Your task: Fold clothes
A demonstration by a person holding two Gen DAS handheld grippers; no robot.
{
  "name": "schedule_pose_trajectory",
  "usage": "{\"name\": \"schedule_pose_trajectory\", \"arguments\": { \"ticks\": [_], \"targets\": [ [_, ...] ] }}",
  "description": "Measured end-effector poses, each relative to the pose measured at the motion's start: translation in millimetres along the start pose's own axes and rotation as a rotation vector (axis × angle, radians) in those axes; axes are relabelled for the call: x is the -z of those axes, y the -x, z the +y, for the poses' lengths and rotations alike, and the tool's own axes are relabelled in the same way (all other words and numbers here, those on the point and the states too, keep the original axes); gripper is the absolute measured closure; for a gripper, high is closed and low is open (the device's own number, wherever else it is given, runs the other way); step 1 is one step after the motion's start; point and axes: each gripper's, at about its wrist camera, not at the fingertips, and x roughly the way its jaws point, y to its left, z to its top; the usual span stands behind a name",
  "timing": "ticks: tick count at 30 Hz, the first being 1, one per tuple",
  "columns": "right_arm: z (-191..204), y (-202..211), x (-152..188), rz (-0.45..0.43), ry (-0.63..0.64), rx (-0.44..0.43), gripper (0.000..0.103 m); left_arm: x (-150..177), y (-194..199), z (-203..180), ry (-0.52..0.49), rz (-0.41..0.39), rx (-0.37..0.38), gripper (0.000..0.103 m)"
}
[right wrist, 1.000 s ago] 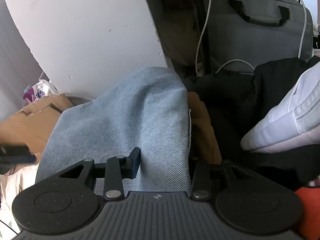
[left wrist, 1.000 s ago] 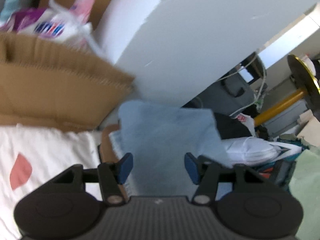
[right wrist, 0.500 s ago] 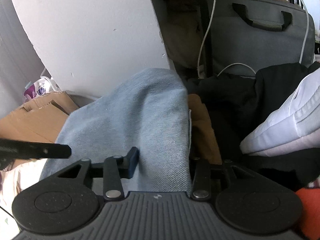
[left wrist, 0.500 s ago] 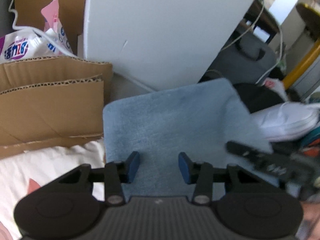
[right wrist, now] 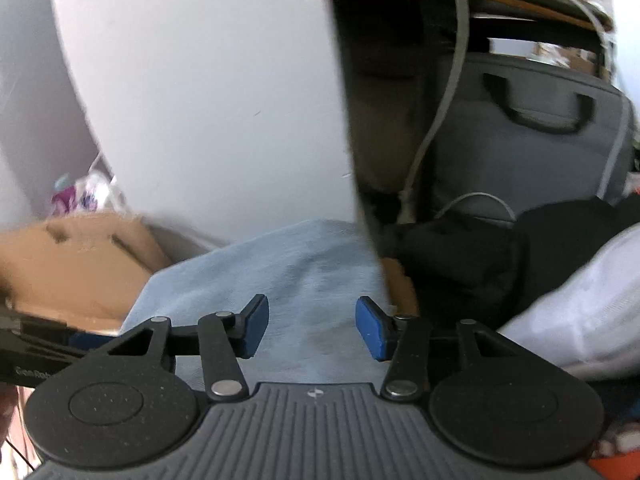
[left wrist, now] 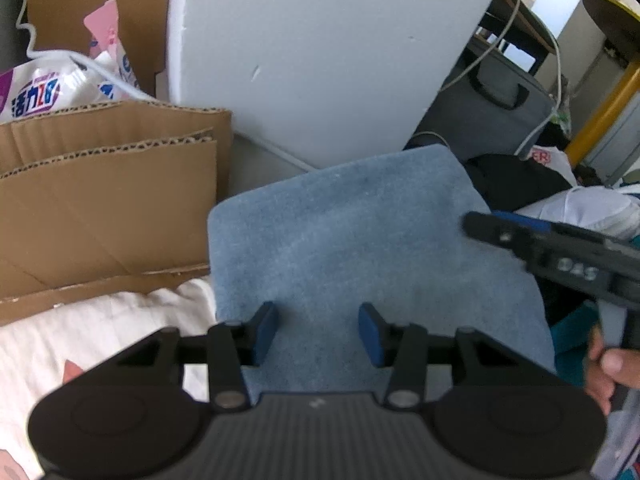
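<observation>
Both grippers are sitting wide apart right now, nothing pinched in either. Left gripper (left wrist: 318,330) has its blue-padded fingers (left wrist: 264,330) spread, pointing forward and tipped down a bit. Right gripper (right wrist: 312,326) is the same deal, fingers (right wrist: 370,328) parted. From the left wrist view you can see the right one coming in from the side, with a hand (left wrist: 606,364) wrapped around its handle.

You see one folded blue denim garment (left wrist: 360,248), two claws, one cardboard box (left wrist: 108,208), one grey bag (right wrist: 532,136) and one white panel (left wrist: 320,52).
</observation>
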Motion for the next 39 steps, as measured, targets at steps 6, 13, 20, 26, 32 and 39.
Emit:
{"name": "schedule_pose_trajectory", "arguments": {
  "ticks": [6, 13, 20, 26, 32, 39],
  "targets": [
    [2, -41, -6, 0.046, 0.013, 0.041, 0.051, -1, -2, -3, -0.013, -0.006, 0.000, 0.055],
    [6, -63, -17, 0.055, 0.030, 0.078, 0.051, -1, -5, -6, -0.022, -0.016, -0.004, 0.055],
    [6, -42, -20, 0.022, 0.017, 0.020, 0.051, 4, 14, -19, -0.089, -0.025, 0.023, 0.086],
    [15, -4, 3, 0.018, 0.055, -0.034, 0.056, 24, 27, -43, -0.182, 0.007, 0.069, 0.090],
    [23, 18, 37, 0.061, 0.094, -0.041, 0.060, 35, 15, -44, -0.189, 0.046, 0.021, 0.094],
    [24, 33, 85, 0.103, 0.109, -0.025, 0.060, 36, -1, -36, -0.159, 0.068, -0.003, 0.100]
  ]
}}
